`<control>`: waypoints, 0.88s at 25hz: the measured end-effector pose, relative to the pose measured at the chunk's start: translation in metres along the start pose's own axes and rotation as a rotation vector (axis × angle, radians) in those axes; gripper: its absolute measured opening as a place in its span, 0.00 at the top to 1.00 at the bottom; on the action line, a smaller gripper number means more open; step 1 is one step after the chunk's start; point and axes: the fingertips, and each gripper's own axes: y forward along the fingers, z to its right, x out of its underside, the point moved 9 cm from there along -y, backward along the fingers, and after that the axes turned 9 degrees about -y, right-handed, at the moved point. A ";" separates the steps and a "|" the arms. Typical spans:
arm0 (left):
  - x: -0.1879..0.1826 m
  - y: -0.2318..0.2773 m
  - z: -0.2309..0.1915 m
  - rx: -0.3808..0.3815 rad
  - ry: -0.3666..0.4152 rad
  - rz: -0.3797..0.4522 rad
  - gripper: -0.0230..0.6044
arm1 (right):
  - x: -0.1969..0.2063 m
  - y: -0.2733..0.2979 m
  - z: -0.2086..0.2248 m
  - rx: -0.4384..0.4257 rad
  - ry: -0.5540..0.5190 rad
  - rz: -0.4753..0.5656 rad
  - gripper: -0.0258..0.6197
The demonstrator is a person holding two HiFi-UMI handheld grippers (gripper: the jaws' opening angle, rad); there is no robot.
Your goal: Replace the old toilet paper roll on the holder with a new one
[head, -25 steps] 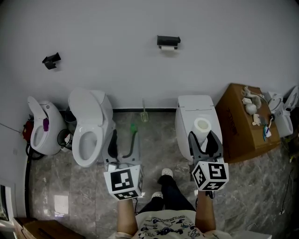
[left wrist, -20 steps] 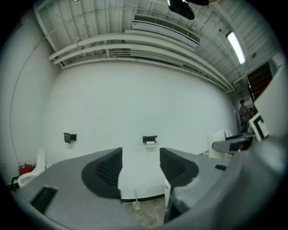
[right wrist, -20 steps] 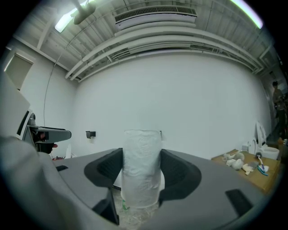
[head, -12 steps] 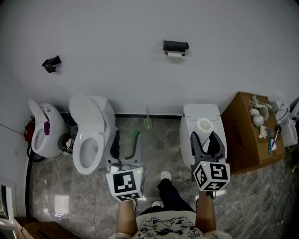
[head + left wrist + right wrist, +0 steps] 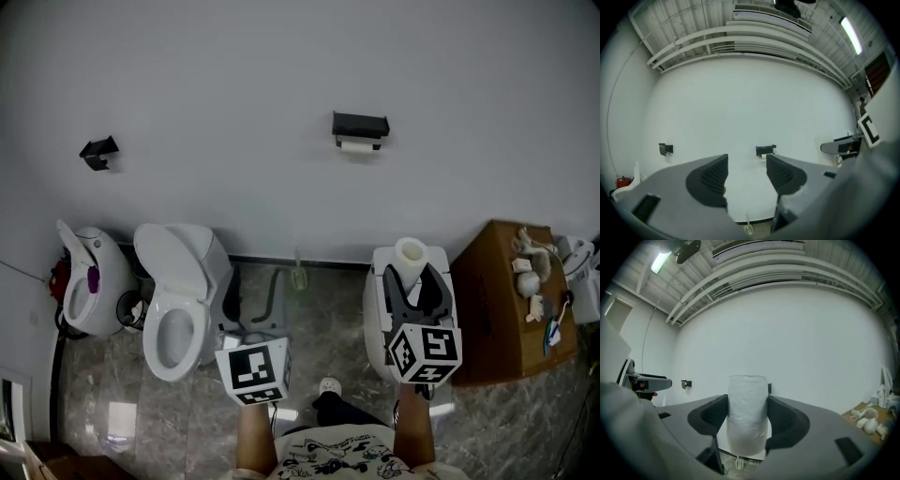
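High on the white wall ahead, the black wall-mounted holder (image 5: 360, 124) carries the thin old white roll (image 5: 357, 146), its axis level along the wall.
The nearer right gripper (image 5: 411, 279) clamps its fingers on the new white toilet paper roll (image 5: 747, 404), upright, core upward, well apart from the holder. The left gripper (image 5: 746, 178) fingers stand apart, empty.

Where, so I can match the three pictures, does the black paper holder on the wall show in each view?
Head view: holder, upper middle of wall.
Left gripper view: holder at centre, above the jaw gap.
Right gripper view: only a sliver beside the new roll.
Shared: small black bracket left of it.
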 end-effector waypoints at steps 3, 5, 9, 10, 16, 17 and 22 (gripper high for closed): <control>-0.002 0.035 0.004 -0.012 0.001 0.005 0.58 | -0.003 0.036 0.017 -0.005 -0.003 0.004 0.53; -0.003 0.055 0.007 -0.016 0.002 0.011 0.58 | -0.003 0.056 0.027 -0.008 -0.002 0.008 0.53; -0.001 0.087 0.009 -0.018 0.007 0.018 0.58 | -0.001 0.088 0.038 -0.020 -0.005 0.011 0.53; 0.000 0.093 0.010 -0.020 0.007 0.013 0.58 | 0.000 0.095 0.040 -0.023 -0.006 0.009 0.53; 0.004 0.128 0.013 -0.019 0.028 -0.015 0.58 | 0.004 0.127 0.052 -0.026 0.000 -0.006 0.53; 0.005 0.135 0.013 -0.018 0.031 -0.019 0.58 | 0.006 0.132 0.054 -0.022 0.003 -0.008 0.53; 0.010 0.175 0.008 0.000 0.033 -0.026 0.58 | 0.014 0.164 0.062 0.006 0.015 -0.027 0.53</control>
